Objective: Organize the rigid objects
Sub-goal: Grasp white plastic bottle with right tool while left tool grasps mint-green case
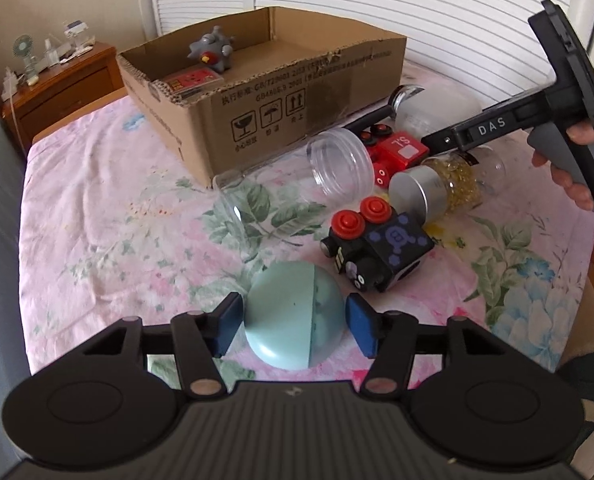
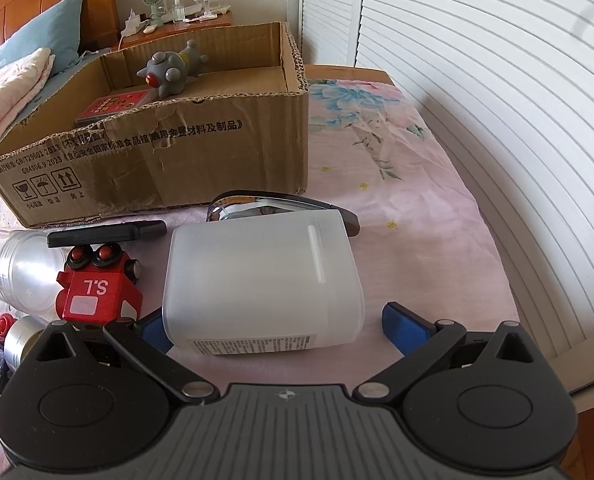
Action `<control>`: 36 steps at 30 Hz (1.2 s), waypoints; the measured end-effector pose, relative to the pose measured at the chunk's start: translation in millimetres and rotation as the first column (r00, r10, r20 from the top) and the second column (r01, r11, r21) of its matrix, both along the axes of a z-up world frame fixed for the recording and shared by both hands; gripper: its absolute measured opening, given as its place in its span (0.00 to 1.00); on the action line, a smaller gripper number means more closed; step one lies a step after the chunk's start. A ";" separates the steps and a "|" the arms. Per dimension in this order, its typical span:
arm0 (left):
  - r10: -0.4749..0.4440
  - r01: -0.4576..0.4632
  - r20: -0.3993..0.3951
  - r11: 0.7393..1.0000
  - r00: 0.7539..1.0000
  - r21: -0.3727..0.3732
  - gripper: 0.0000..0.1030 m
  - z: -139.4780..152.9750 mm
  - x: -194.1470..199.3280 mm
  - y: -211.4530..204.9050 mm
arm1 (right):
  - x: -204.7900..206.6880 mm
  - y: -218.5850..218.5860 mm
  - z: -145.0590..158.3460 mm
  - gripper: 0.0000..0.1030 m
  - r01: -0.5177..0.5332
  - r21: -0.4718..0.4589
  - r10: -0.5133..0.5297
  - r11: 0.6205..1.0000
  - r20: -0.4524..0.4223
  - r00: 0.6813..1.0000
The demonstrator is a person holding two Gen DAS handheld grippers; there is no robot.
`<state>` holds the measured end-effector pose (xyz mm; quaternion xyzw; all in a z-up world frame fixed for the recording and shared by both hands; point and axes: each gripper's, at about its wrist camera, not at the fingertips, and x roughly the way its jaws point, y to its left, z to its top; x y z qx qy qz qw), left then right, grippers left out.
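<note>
Left wrist view: my left hand-held gripper (image 1: 293,326) is angled down at the bed (image 1: 109,216), its 2 blue pads (image 1: 229,326) set on either side of a pale teal dome-shaped object (image 1: 293,316). The left pad touches the dome's edge; the right pad sits just beside it with a thin gap, so I cannot tell that the dome is firmly clamped. Off to the right, a person's hand (image 1: 569,160) grips the grey handle of the right hand-held gripper (image 2: 273,320), which slants down toward the cluster of things.

In the right wrist view that gripper also tilts down, its jaws spread wide around a frosted white container (image 2: 263,280) lying on its side; the pads stand on either side of its near end and the right one is clearly not pressing on it.

The bed wears a pink floral sheet. A black toy block with 2 red buttons (image 1: 377,248) lies just past the dome, near a clear plastic jar (image 1: 297,184) on its side, a jar of yellow capsules with a silver lid (image 1: 437,188) and a red toy block (image 2: 97,284). Behind them stands an open cardboard box (image 1: 257,92) holding a grey figurine (image 1: 213,48) and a small red packet (image 1: 191,80). A wooden nightstand (image 1: 65,88) with a small fan sits at the left, and white louvred doors (image 1: 417,8) fill the back.
</note>
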<state>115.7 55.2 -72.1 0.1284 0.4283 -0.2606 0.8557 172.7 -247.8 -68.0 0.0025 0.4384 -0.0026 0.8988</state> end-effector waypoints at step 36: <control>0.080 -0.078 -0.052 0.996 0.995 0.039 0.50 11.4 -0.6 3.4 | 9.6 -1.6 37.5 0.84 -0.204 -0.009 0.203 0.979 -0.100 0.974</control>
